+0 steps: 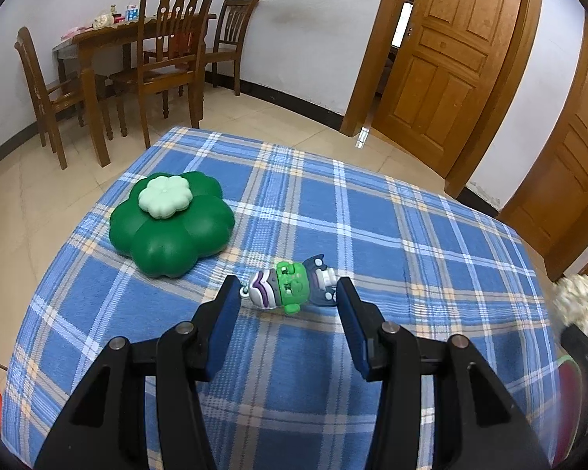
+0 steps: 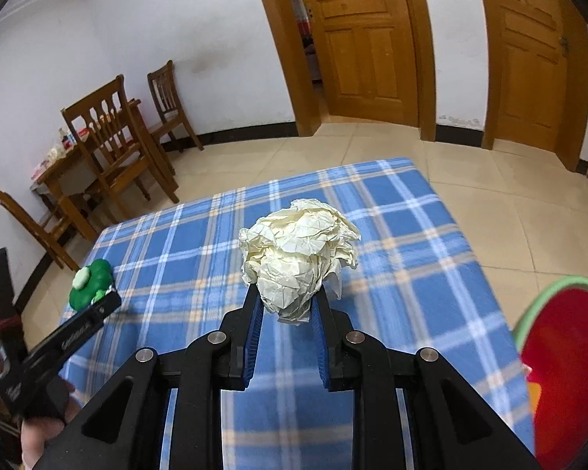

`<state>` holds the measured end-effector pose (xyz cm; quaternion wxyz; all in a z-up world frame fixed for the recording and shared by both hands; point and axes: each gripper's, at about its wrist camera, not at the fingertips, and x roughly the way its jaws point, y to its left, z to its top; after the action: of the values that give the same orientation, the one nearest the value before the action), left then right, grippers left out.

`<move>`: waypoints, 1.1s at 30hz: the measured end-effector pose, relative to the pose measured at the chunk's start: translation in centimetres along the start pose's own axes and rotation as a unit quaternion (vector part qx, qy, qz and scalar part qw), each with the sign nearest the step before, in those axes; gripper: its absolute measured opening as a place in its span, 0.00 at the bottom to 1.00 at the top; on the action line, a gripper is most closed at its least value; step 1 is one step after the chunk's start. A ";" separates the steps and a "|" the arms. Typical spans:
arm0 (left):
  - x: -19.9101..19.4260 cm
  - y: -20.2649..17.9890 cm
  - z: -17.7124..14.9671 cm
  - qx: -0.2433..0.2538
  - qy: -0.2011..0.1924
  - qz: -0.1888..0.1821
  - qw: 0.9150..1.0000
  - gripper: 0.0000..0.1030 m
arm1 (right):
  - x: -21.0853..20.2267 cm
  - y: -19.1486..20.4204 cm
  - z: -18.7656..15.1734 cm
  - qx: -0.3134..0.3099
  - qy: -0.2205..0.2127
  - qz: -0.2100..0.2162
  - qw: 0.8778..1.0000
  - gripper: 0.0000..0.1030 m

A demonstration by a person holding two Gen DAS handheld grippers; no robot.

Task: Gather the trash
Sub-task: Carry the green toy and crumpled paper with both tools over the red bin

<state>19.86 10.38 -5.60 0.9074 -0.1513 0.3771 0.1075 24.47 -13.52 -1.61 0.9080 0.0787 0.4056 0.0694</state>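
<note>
My right gripper point(image 2: 287, 302) is shut on a crumpled cream paper ball point(image 2: 300, 252) and holds it above the blue plaid tablecloth point(image 2: 392, 258). The ball also shows at the right edge of the left wrist view point(image 1: 574, 301). A red bin with a green rim point(image 2: 560, 356) stands at the table's right side, close to that gripper. My left gripper point(image 1: 288, 288) is open, low over the cloth, with a small green and purple toy figure point(image 1: 290, 286) lying between its fingertips. It also shows at the left of the right wrist view point(image 2: 106, 305).
A green clover-shaped box with a pale lid point(image 1: 170, 221) sits on the cloth to the left of the toy. A wooden dining table with chairs point(image 1: 137, 58) stands by the far wall. Wooden doors point(image 1: 443, 62) lie behind the table.
</note>
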 end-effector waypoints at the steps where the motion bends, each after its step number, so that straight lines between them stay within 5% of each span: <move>1: 0.0 -0.1 0.0 0.002 0.000 -0.001 1.000 0.49 | -0.5 -0.2 -0.2 0.002 -0.002 -0.002 1.000 0.24; 20: -3.1 -5.1 -1.6 0.063 -0.006 -0.043 0.997 0.49 | -8.7 -9.4 -4.2 0.096 -0.037 -0.071 0.992 0.24; 33: -6.6 -11.0 -4.3 0.122 0.008 -0.096 0.988 0.49 | -12.1 -15.0 -7.5 0.160 -0.045 -0.109 0.980 0.24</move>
<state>15.93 -1.90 -1.62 0.9223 -0.0754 0.3780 -0.0284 11.82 -29.87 -0.76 0.9030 0.1812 0.3768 -0.0988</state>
